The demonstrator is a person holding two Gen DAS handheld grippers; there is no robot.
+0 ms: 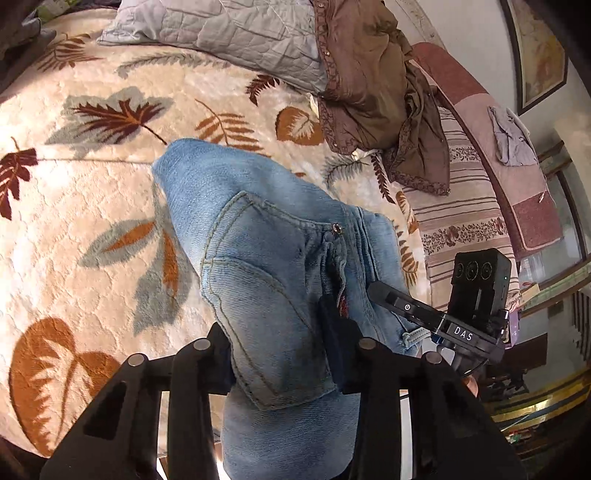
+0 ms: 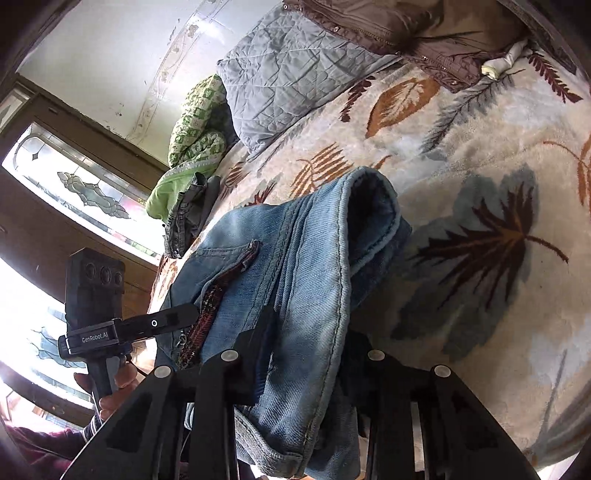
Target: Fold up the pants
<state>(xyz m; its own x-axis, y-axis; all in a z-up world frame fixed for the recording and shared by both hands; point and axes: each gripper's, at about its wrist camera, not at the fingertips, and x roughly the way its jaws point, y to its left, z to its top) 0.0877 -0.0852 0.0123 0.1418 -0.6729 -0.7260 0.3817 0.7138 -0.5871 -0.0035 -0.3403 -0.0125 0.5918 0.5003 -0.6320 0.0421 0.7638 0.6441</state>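
Observation:
Light blue denim pants [image 1: 266,251] hang bunched over a leaf-patterned bed cover [image 1: 92,221]. A back pocket and the fly zip face the left wrist camera. My left gripper [image 1: 280,343] is shut on the denim near the pocket, cloth filling the gap between its black fingers. In the right wrist view the same pants [image 2: 314,258] drape over and between the fingers of my right gripper [image 2: 310,343], which is shut on the folded waistband edge. The left gripper's finger [image 2: 166,321] reaches into the cloth from the left there, held by a hand [image 2: 118,384].
A grey quilted pillow [image 1: 229,33] and a brown garment [image 1: 376,92] lie at the head of the bed. A striped pink blanket [image 1: 461,206] covers the bed's right side. A green quilt [image 2: 195,122] and a patterned glass window [image 2: 85,188] are at the left.

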